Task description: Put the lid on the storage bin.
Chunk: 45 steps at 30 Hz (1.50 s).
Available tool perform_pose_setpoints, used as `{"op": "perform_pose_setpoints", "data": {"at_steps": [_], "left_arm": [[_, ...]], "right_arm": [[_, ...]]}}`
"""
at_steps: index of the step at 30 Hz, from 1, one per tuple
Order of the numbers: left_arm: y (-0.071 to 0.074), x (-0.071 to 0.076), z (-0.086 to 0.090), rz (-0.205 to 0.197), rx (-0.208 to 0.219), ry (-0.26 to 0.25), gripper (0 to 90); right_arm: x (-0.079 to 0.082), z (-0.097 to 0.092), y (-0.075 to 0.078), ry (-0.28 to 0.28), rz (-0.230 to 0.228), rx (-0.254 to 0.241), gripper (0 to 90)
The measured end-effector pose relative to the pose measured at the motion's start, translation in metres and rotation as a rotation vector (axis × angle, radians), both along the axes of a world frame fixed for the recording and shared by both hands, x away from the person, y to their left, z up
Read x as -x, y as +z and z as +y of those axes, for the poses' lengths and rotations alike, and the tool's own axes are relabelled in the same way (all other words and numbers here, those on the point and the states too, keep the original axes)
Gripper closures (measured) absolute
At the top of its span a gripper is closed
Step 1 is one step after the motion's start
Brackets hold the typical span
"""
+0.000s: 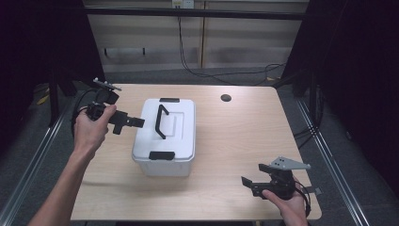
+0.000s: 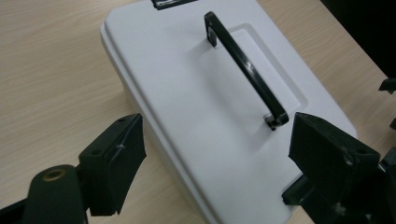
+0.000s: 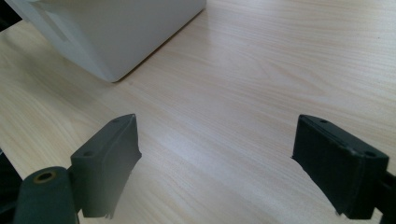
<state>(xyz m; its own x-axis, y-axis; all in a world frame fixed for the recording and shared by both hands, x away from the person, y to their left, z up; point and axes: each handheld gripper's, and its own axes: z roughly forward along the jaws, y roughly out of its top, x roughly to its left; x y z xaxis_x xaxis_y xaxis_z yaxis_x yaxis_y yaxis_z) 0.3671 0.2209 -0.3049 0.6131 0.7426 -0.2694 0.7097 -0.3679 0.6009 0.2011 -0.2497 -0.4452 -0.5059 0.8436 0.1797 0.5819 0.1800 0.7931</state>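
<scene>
A white plastic box [image 1: 164, 136] with a shut lid stands left of the table's middle. A black carry handle [image 1: 161, 121] stands up on the lid, and a black latch [image 1: 162, 155] sits at each short end. My left gripper [image 1: 136, 122] is open, level with the box's left side and pointing at it, its tips just short of the lid edge. In the left gripper view the open jaws of the left gripper [image 2: 219, 154] frame the lid [image 2: 196, 107] and handle [image 2: 245, 70]. My right gripper [image 1: 254, 175] rests open near the front right edge. In its own view the right gripper [image 3: 217, 163] has bare table between its jaws, with the box's corner [image 3: 107, 32] beyond.
The wooden table [image 1: 235, 136] has open surface to the right of the box. A round cable hole [image 1: 226, 98] lies near the far edge. Cables [image 1: 226, 73] trail on the floor behind, and metal rails run along both sides.
</scene>
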Motion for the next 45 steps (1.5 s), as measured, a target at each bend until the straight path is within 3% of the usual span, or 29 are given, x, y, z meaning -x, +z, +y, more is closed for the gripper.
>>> {"op": "perform_pose_setpoints", "data": {"at_steps": [5,8,11,19,24,36,40,45], "left_arm": [[-0.008,0.009,0.011,-0.048,-0.016,-0.007,18.0],[-0.016,0.013,0.020,-0.045,0.008,-0.010,18.0],[-0.023,0.019,0.026,-0.055,-0.003,0.004,18.0],[-0.043,0.032,0.059,-0.012,0.025,0.023,18.1],[-0.052,0.039,0.076,-0.013,0.067,0.039,18.0],[-0.078,0.069,0.086,-0.072,0.052,0.041,18.8],[-0.091,0.084,0.082,-0.092,-0.010,0.035,18.7],[-0.108,0.093,0.087,-0.098,0.018,0.069,18.7]], "right_arm": [[0.000,0.000,0.000,-0.002,0.001,-0.001,13.9],[0.000,0.000,0.000,-0.003,0.003,0.000,13.9],[0.000,0.000,0.000,-0.003,0.003,0.000,13.9],[0.000,0.000,0.000,-0.004,0.000,0.002,13.9],[0.000,0.000,0.000,-0.010,0.004,-0.002,13.9],[0.000,0.000,0.000,-0.009,0.002,-0.001,13.9],[0.000,0.001,0.000,-0.007,0.003,-0.002,13.9],[0.000,0.001,0.000,-0.006,0.001,-0.002,14.0]]}}
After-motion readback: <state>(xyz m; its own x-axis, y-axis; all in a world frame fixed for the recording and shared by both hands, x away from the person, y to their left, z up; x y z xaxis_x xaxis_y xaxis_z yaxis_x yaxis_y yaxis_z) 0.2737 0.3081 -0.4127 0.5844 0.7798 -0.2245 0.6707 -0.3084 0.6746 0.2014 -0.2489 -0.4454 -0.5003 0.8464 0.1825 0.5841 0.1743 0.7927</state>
